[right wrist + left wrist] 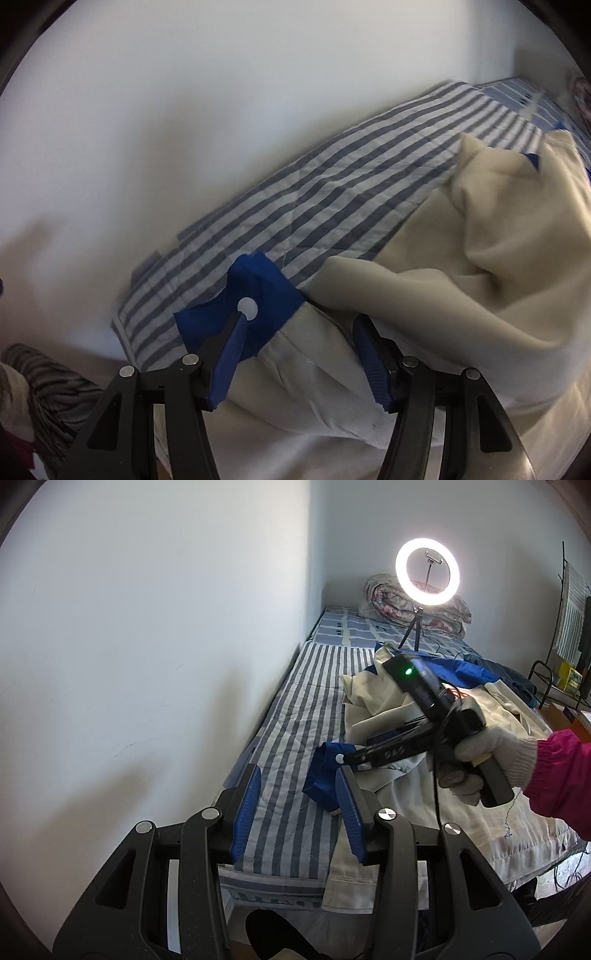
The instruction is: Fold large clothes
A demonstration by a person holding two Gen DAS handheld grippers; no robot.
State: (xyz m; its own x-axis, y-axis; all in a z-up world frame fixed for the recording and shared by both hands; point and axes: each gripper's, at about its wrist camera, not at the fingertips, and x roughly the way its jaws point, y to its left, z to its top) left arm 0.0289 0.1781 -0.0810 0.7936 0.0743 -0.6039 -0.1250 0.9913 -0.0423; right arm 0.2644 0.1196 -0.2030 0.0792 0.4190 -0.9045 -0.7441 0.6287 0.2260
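A large cream garment with blue trim [384, 701] lies crumpled on the striped bed [295, 716]. Its sleeve ends in a blue cuff [325, 771] with a white snap. My left gripper [299, 786] is open, low over the bed, with the cuff just ahead by its right finger. My right gripper [299, 332] is open over the sleeve; the blue cuff [255, 295] lies at its left fingertip [236, 332]. In the left wrist view the right gripper [354, 758], held by a gloved hand, points at the cuff. Cream fabric [498, 240] bunches to the right.
A white wall [147, 646] runs along the bed's left side. A lit ring light [427, 572] on a tripod stands on the bed, with a rolled quilt [388, 598] behind it. A metal rack [561, 679] stands at the far right.
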